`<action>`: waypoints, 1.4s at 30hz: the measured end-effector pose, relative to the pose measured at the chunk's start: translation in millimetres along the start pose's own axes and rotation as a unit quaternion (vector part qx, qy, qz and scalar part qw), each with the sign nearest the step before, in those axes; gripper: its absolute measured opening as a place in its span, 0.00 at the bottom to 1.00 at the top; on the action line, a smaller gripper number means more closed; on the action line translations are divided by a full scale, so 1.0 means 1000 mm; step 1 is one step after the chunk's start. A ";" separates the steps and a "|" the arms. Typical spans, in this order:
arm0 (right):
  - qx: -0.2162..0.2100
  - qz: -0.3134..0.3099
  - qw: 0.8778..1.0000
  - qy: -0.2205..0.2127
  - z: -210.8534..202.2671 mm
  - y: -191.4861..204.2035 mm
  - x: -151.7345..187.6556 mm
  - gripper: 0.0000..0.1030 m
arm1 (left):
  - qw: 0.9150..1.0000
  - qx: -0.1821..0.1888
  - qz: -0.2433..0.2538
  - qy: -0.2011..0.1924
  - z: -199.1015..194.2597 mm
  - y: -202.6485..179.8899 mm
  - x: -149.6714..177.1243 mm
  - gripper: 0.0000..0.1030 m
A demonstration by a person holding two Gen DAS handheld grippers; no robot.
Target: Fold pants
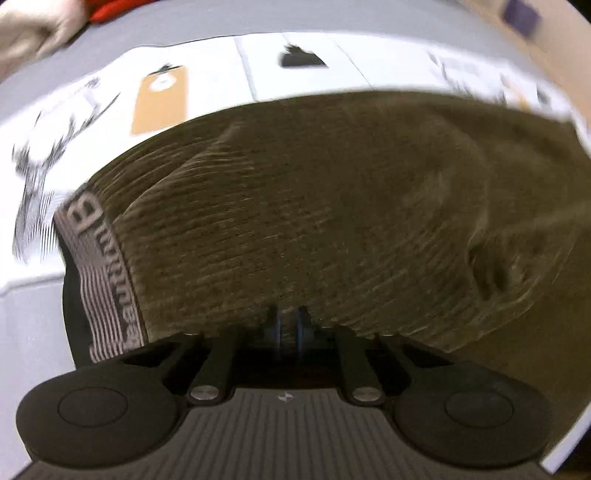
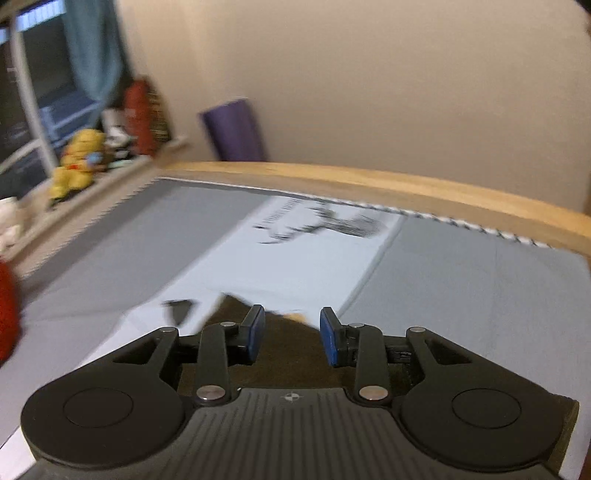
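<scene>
In the left wrist view, going from the left edge, a pale cloth point(image 1: 26, 26) and something red point(image 1: 110, 11) lie at the top corner on a grey sheet point(image 1: 22, 332). Over this sheet lies a white printed cloth point(image 1: 303, 85) with blurred black drawings and an orange-brown patch point(image 1: 162, 101). On it are the pants point(image 1: 314, 206), olive-brown and ribbed, filling most of the view. Their waistband point(image 1: 107, 280), grey-white striped with letters, is at the left side and runs down toward the camera. At the bottom centre the left gripper point(image 1: 289, 328) points steeply down, and its fingers point(image 1: 301, 325) are pressed together on the near edge of the pants; the fabric looks pinched between them. To the right the fabric shows a dark crease.

In the right wrist view, at the far left there is a window with a teal curtain point(image 2: 92, 51), then a ledge with a yellow toy point(image 2: 79, 162) and a red object point(image 2: 138, 118). Further right a purple roll point(image 2: 234, 129) stands against the beige wall point(image 2: 406, 74), behind a wooden rail point(image 2: 369, 177). Below it the grey sheet and the white printed cloth continue. At the bottom centre the right gripper point(image 2: 291, 332) is above a corner of the pants, which appears dark brown under it. Its blue-padded fingers point(image 2: 330, 339) are spread apart, and nothing is between them.
</scene>
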State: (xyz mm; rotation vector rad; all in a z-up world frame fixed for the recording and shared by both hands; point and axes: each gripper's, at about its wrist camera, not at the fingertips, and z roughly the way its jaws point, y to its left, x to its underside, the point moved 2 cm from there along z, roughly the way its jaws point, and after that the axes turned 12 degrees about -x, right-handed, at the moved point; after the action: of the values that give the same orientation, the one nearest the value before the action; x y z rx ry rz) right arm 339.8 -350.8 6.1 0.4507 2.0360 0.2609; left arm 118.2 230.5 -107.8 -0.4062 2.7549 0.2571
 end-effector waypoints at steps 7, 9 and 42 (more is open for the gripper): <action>-0.219 -0.115 0.966 0.078 -0.091 0.079 0.032 0.34 | 0.994 0.032 -0.097 -0.033 -0.069 0.077 0.009 0.18; -0.271 -0.162 0.944 0.100 -0.121 0.096 0.054 0.34 | 0.994 0.018 -0.095 -0.040 -0.091 0.095 0.028 0.25; -0.201 -0.229 0.948 0.094 -0.161 0.058 0.102 0.35 | 0.998 -0.024 -0.058 0.013 -0.041 0.098 0.121 0.17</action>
State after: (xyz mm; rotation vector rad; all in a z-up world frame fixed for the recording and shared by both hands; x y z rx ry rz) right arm 166.3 -254.7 24.2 -0.3118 2.1335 0.4310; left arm -33.5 283.5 -100.9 -0.5836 2.7427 0.2912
